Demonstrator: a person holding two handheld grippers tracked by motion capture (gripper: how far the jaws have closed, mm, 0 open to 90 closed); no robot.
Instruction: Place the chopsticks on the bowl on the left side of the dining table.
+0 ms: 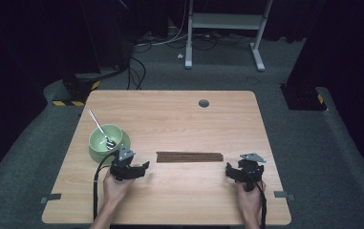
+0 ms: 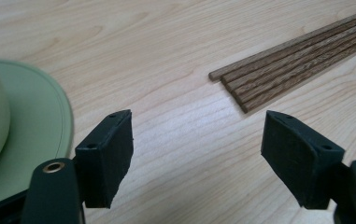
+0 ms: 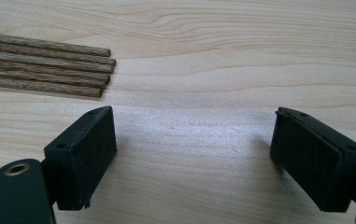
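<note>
Chopsticks point(image 1: 189, 157) lie flat in a tight row at table point(image 1: 179, 119) centre, long axis running 9 to 3 o'clock, between the two grippers. Left gripper point(image 1: 141, 168) sits just off their 9 o'clock end, jaws spread wide, nothing between them; in the left gripper view the stick ends point(image 2: 234, 86) lie ahead at about 1 o'clock, not touching the pads. Right gripper point(image 1: 229, 171) sits just past the 3 o'clock end, jaws also wide apart and empty; stick ends point(image 3: 105, 70) at 10 o'clock in the right gripper view. Green bowl point(image 1: 102, 137) on a green plate point(image 1: 126, 140), spoon point(image 1: 101, 130) inside, at 11 o'clock of the left gripper.
</note>
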